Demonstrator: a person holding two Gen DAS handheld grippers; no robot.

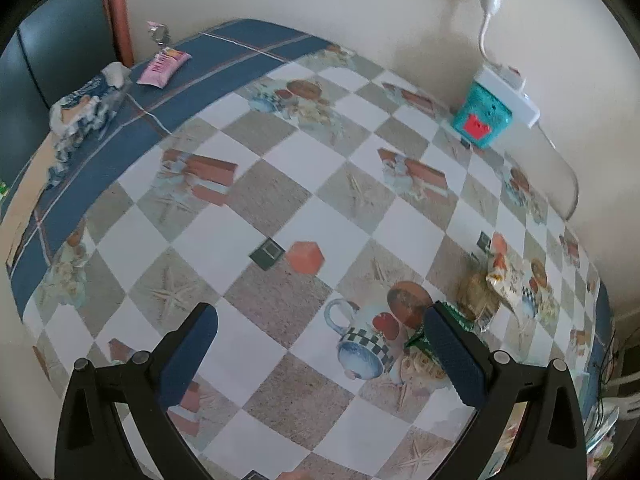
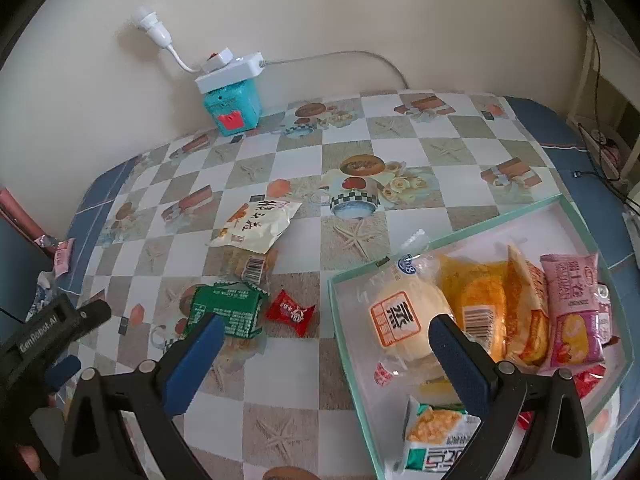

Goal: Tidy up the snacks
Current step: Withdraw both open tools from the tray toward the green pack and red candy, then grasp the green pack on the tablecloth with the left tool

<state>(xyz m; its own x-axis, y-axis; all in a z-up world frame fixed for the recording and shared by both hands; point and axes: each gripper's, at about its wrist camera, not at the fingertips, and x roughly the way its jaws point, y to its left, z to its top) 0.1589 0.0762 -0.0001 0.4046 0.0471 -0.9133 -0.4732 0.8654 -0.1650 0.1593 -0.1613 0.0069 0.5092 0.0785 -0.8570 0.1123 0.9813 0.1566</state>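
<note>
Checked oilcloth covers the desk (image 2: 400, 240) set against a cream wall. Right gripper (image 2: 326, 338), jaws spread and empty, hangs between the loose snacks and the tray (image 2: 440, 236), placed to reach either. Left gripper (image 1: 320, 344) is likewise spread and empty, its finger near the green packet (image 2: 228, 310). Beside that packet lie a red candy (image 2: 290, 312) and, farther off, a white bag (image 2: 256, 226): apparently the items left to sort. Inside the tray, a bun (image 2: 404, 312) and an orange cake (image 2: 480, 300) sit side by side, with a pink pack (image 2: 574, 308) beyond.

A teal box (image 2: 233, 109) stood by the wall on my counter (image 2: 400, 208), a white power strip (image 2: 230, 69) on top, its cord (image 2: 340, 56) trailing right.
</note>
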